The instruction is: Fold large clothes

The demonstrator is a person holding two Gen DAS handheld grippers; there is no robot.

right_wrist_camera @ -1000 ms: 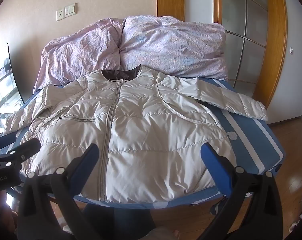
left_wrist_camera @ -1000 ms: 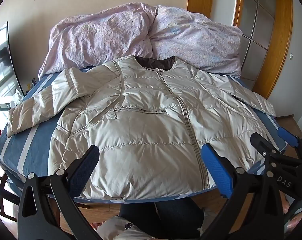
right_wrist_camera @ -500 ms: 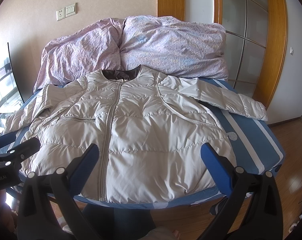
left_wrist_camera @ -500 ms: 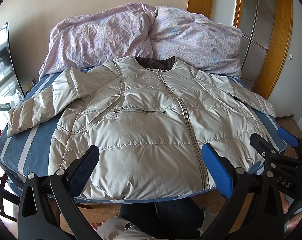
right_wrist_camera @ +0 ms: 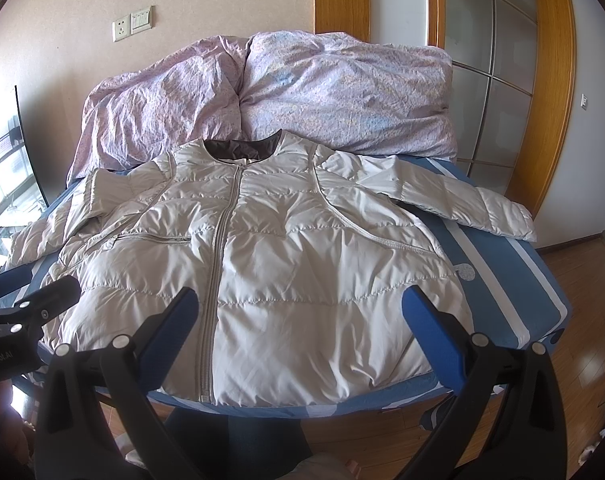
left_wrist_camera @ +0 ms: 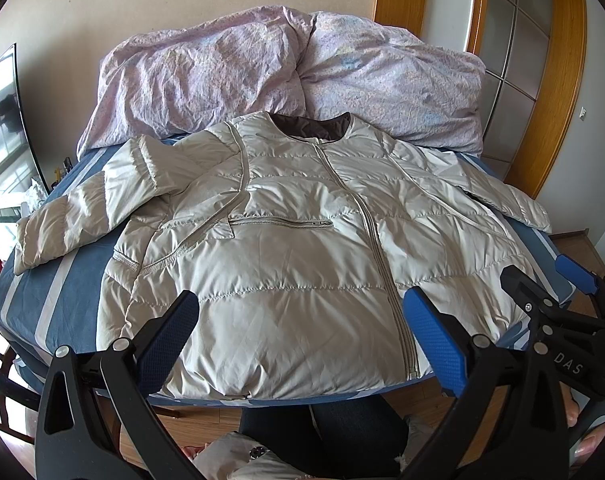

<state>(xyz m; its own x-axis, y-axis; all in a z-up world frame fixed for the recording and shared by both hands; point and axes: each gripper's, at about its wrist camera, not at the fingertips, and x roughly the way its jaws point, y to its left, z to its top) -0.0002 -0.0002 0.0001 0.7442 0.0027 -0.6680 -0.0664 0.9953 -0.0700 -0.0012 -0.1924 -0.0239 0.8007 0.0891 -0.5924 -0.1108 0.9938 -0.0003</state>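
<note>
Both hand-held grippers, left (left_wrist_camera: 300, 336) and right (right_wrist_camera: 300, 332), hover apart, empty. The slick puffer jacket (right_wrist_camera: 286, 264) overhanging the bed (right_wrist_camera: 514, 280) may slide off your pinch.

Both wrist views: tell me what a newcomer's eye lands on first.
A pale puffer jacket lies spread front-up and zipped across the blue striped bed, sleeves out to both sides. Behind its collar a rumpled lilac duvet is heaped against the wall. Close to the lens, the left gripper and right gripper are wide open over the hem, holding nothing.
</note>
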